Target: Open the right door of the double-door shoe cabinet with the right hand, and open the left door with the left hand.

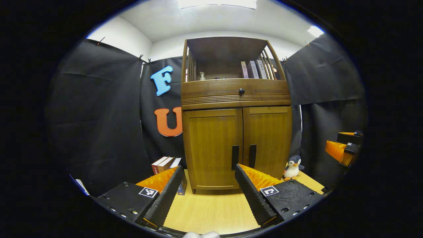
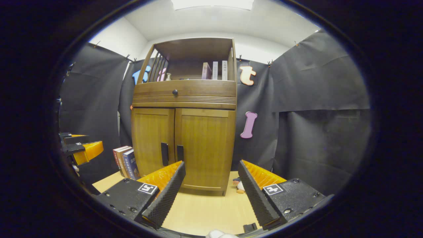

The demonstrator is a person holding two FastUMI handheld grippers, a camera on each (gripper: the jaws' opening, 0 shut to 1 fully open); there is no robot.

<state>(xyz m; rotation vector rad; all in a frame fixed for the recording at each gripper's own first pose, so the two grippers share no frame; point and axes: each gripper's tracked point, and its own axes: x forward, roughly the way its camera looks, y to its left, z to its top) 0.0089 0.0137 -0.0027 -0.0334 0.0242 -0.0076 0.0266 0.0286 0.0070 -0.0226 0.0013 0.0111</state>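
Observation:
A brown wooden shoe cabinet stands ahead with both doors closed. In the left gripper view its left door [image 1: 211, 148] and right door [image 1: 269, 142] meet at two dark vertical handles [image 1: 235, 157] [image 1: 252, 155]. My left gripper [image 1: 209, 169] is open, short of the cabinet and lined up with the left door. In the right gripper view the right door [image 2: 206, 148] with its handle [image 2: 180, 152] faces my right gripper [image 2: 211, 165], which is open and holds nothing. The other gripper shows at the edge of each view [image 1: 342, 148] [image 2: 81, 147].
Several books [image 1: 163, 163] [image 2: 125, 162] stand against the cabinet's left side. A penguin plush [image 1: 292, 168] [image 2: 238, 185] sits at its right foot. Above the doors are a drawer with a round knob [image 1: 242, 91] and an open shelf with books. Light wooden boards [image 1: 211, 208] lie in front.

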